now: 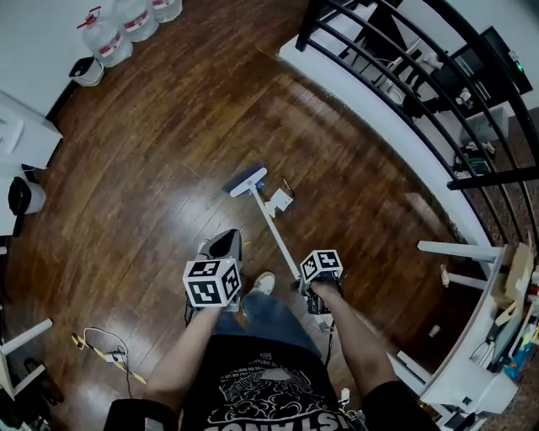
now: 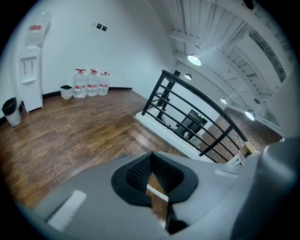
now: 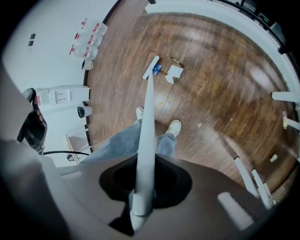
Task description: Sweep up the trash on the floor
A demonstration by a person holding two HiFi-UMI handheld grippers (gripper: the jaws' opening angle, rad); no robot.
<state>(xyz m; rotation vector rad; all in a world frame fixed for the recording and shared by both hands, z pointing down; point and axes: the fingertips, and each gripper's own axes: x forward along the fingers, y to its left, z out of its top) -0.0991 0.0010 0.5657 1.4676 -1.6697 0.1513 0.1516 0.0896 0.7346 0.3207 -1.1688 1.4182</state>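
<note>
White broom (image 1: pixel 269 220) beside paper (image 1: pixel 280 200) (crumpled, perhaps)

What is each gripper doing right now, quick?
Left gripper: jaws shut on a thin flat piece, apparently part of the dustpan.
Right gripper: jaws shut on the broom, at its handle.

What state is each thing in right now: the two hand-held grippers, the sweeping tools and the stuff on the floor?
Left gripper: jaws nearly together on a thin edge, apparently the dustpan's handle.
Dustpan: upright at the left gripper.
Right gripper: shut on the broom's handle.
Broom: slanted, head down at the floor beside the paper.
Paper scrap: on the floor, not yet swept up.
Water bottles: upright by the wall.
</note>
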